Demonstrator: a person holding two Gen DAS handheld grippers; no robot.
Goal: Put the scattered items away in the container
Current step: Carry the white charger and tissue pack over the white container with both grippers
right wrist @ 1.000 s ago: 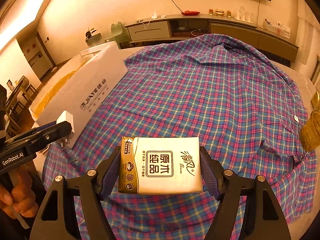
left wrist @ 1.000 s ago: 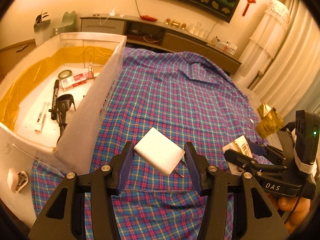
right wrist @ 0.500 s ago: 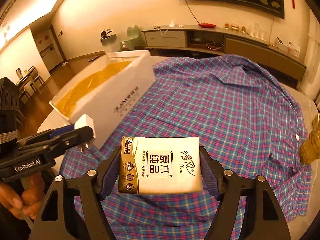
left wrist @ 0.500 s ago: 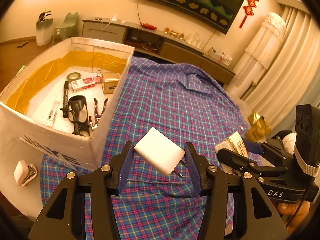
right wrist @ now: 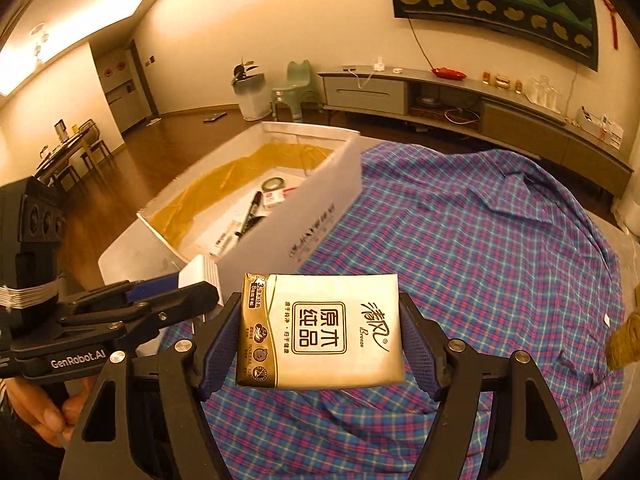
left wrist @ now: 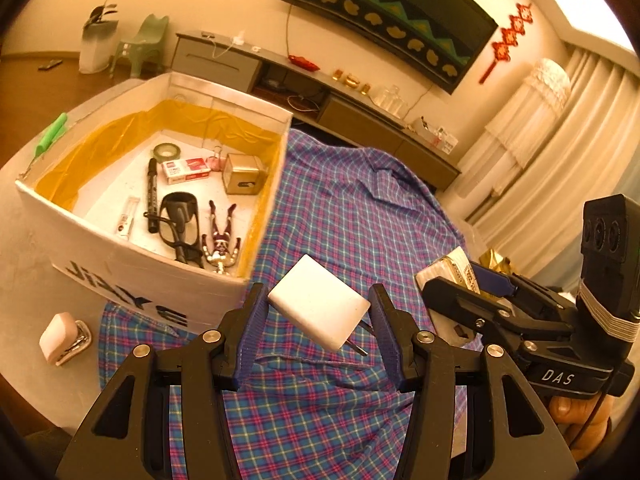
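The left gripper [left wrist: 318, 312] pinches a white charger block [left wrist: 319, 306], tilted, with a metal prong poking from its lower right corner; how the fingers [left wrist: 252, 328] meet its sides is partly hidden by the block itself. The right gripper [right wrist: 320, 336] clamps a tissue pack [right wrist: 320, 330] flat between its blue pads, printed face up. Both items hang above the plaid shirt [left wrist: 352, 216] spread over the table [left wrist: 24, 312], short of the container [left wrist: 160, 280].

In the left wrist view the white box sits just left of the gripper, and its floor shows a tape roll [left wrist: 167, 152], a red-and-white small box [left wrist: 186, 169], a tan cube [left wrist: 244, 174], a black marker [left wrist: 151, 196], a black scanner-like device [left wrist: 179, 220] and a small figurine [left wrist: 222, 240]. The print on the near wall is too cut off to read. A white-and-chrome object [left wrist: 64, 338] lies on the bare table outside the box; what it is cannot be made out. From the right wrist view, the box's near wall hides most of the contents. A crumpled gold object [right wrist: 624, 340] is cut off at the right edge.

Compared with a second ago, both grippers have risen: the left camera now looks down into the box, revealing the cube and figurine that were out of sight before, and the grips are unchanged.
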